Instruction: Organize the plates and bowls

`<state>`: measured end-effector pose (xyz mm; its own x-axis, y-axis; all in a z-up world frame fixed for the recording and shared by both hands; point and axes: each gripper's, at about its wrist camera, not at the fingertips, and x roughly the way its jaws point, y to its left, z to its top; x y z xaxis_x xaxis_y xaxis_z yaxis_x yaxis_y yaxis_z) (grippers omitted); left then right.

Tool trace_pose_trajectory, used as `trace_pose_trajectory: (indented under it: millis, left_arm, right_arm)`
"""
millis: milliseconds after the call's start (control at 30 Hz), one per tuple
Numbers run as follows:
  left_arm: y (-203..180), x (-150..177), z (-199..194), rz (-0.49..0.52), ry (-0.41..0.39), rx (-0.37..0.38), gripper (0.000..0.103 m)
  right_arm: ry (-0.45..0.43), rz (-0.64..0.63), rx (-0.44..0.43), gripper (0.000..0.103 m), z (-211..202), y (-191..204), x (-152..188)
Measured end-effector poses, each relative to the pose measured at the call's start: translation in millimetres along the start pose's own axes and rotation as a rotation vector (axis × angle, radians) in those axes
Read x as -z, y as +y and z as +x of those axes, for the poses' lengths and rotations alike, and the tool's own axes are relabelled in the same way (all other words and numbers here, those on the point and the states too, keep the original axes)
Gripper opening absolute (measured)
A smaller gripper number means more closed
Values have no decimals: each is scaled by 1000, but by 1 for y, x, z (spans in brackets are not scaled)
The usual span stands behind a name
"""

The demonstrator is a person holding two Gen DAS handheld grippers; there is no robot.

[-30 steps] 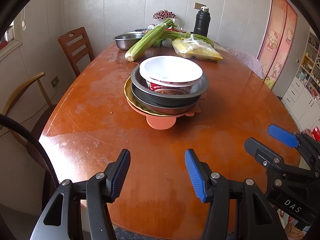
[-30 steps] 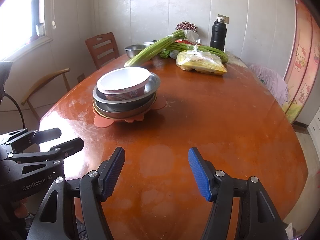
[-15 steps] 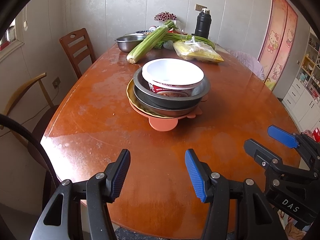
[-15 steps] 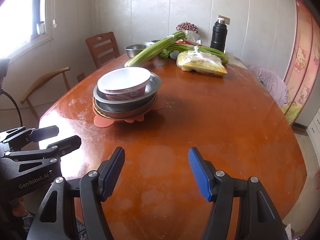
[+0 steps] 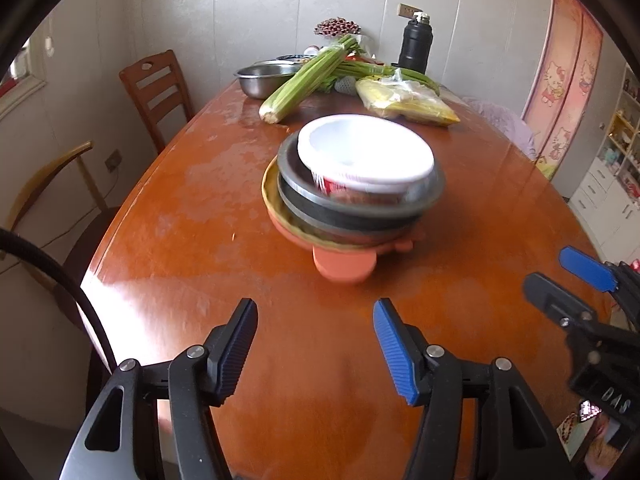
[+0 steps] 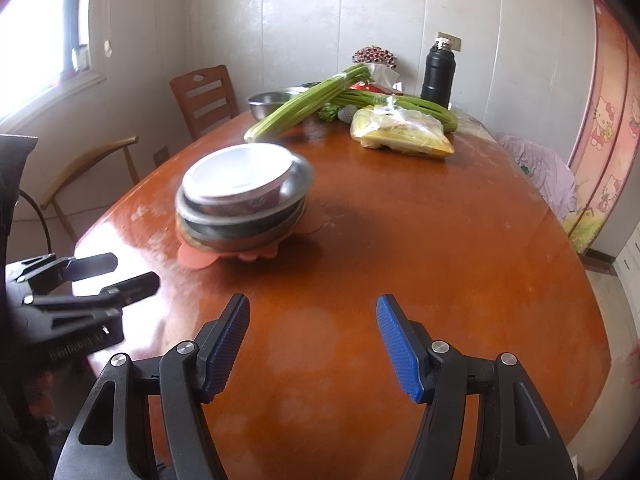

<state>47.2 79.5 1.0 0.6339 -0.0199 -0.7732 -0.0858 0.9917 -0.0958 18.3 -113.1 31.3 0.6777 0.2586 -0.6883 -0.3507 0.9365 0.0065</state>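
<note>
A stack of dishes stands mid-table: a white paper bowl [image 5: 366, 156] sits in two nested metal bowls [image 5: 360, 204], on a yellow plate [image 5: 270, 188], on an orange plate [image 5: 344, 268]. The right wrist view shows the same stack [image 6: 244, 196] to the left. My left gripper [image 5: 315, 318] hovers over bare table just short of the stack; its jaws are opening and nothing is between them. My right gripper [image 6: 313, 314] is open and empty above the table, right of the stack. Each gripper shows in the other's view: the right gripper [image 5: 576, 280] and the left gripper [image 6: 112, 276].
At the far end lie a steel bowl [image 5: 268, 78], celery stalks [image 5: 308, 76], a bag of yellow food [image 5: 404, 98] and a black flask [image 5: 416, 46]. Two chairs [image 5: 156, 88] stand along the left side. The table edge [image 5: 100, 264] curves close on the left.
My left gripper has moved toward the stack, which now looks larger and nearer, and its jaws stand slightly wider. The right gripper has barely shifted.
</note>
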Motion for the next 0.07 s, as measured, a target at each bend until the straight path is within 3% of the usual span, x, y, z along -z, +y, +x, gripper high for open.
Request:
trace_pose_trajectory:
  millis: [67]
  left_arm:
    - [12,-20,2,-4,-16,-2,61]
  right_arm:
    - [1,42,3,68,2,-27,-11]
